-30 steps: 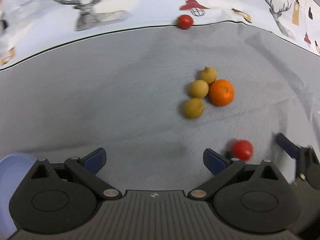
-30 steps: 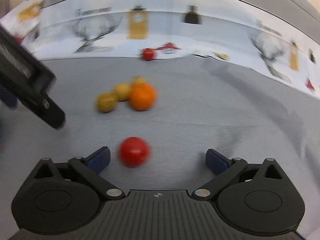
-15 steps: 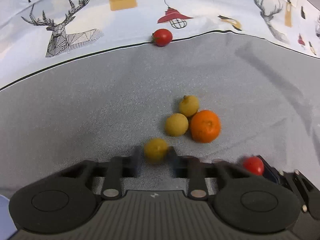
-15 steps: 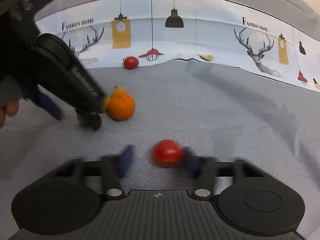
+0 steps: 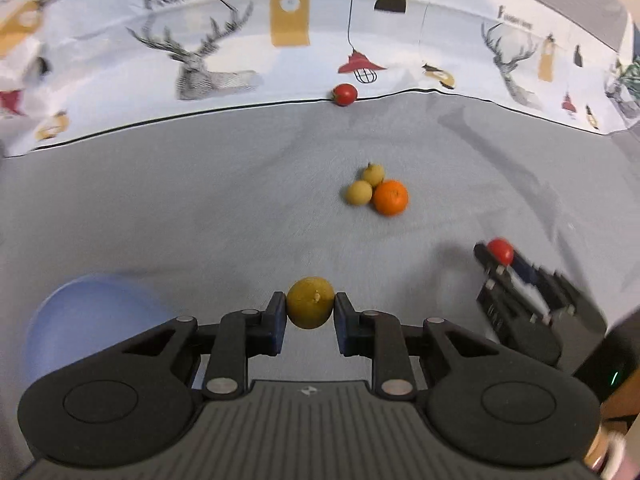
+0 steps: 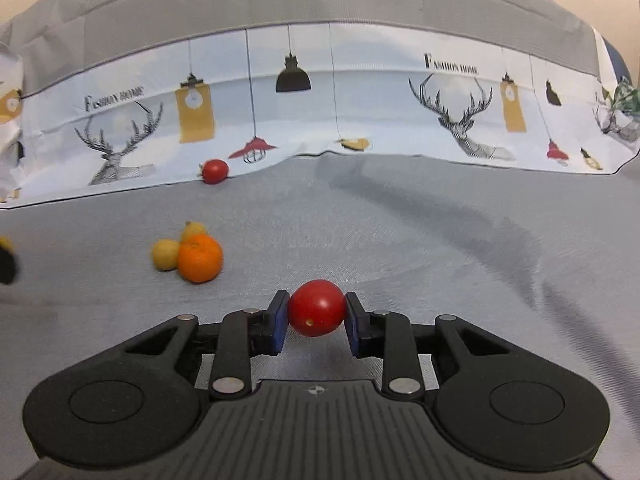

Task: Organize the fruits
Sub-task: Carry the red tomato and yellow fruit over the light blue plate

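three yellow fruits (image 5: 310,302), two tomatoes (image 6: 317,313), one orange (image 5: 391,197)

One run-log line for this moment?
left claw: shut on yellow fruit | right claw: shut on red tomato | blue bowl: near left

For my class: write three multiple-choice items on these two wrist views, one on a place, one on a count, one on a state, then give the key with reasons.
1. Where does the far red tomato lie?
A. at the edge of the printed cloth
B. in the blue bowl
C. on top of the orange

2. How many fruits lie touching in the cluster on the grey cloth?
A. one
B. three
C. six

3. What is the left hand-held gripper doing?
A. standing wide open
B. pinching a yellow-green fruit
C. pinching the orange

Key: A, it sits against the printed cloth; B, the orange and two yellow fruits; B, the pads press the yellow-green fruit.
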A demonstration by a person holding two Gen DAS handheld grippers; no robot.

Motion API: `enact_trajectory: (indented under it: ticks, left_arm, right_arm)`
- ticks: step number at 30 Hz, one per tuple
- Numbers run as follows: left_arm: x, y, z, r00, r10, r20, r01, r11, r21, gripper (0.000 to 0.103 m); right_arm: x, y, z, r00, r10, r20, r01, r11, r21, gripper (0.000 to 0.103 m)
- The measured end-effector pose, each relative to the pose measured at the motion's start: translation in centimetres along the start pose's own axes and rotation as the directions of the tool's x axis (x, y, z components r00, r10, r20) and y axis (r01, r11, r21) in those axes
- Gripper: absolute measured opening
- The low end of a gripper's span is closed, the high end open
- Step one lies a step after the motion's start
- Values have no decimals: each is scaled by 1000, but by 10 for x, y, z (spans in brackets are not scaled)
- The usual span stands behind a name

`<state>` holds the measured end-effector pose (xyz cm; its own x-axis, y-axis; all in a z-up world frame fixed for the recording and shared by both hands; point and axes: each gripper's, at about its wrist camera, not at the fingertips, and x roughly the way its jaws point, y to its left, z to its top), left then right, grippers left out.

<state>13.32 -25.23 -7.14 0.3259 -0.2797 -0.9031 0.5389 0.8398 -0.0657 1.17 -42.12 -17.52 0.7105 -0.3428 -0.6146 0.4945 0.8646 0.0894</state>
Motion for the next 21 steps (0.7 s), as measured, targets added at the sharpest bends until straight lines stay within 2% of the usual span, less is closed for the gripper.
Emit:
enact_trajectory:
  ticks: [3,7,9,14,17,21]
  left_arm:
    - [-41,19,-30,1000,16,-6,-16,999,-33,28]
    - [-87,46,-66,998,63,1,-62,995,-76,28]
    - [-108,61,-85,997,71,-5,-71,992,-103,28]
    - [-151,96,-133,992,127,6,-124,979,-164,28]
    - [-175,117,-160,988,149,34,-138,966,-218,28]
    - [-199,133,-189,980,180,81,-153,953,-262,28]
  right_arm:
    - [-43,7,10,999,42,17,-42,999,-2,30]
    - [-112,25,19,987,160,16,-160,987,-7,31]
    - [-146,39,22,972,234,-7,-234,972,1,31]
    - [-214,79,23,913,401,-75,-400,916,24,31]
    - [-247,105,22,887,457,-76,-459,888,-15,31]
    - [-279,135,22,864,498,-82,-504,858,-101,31]
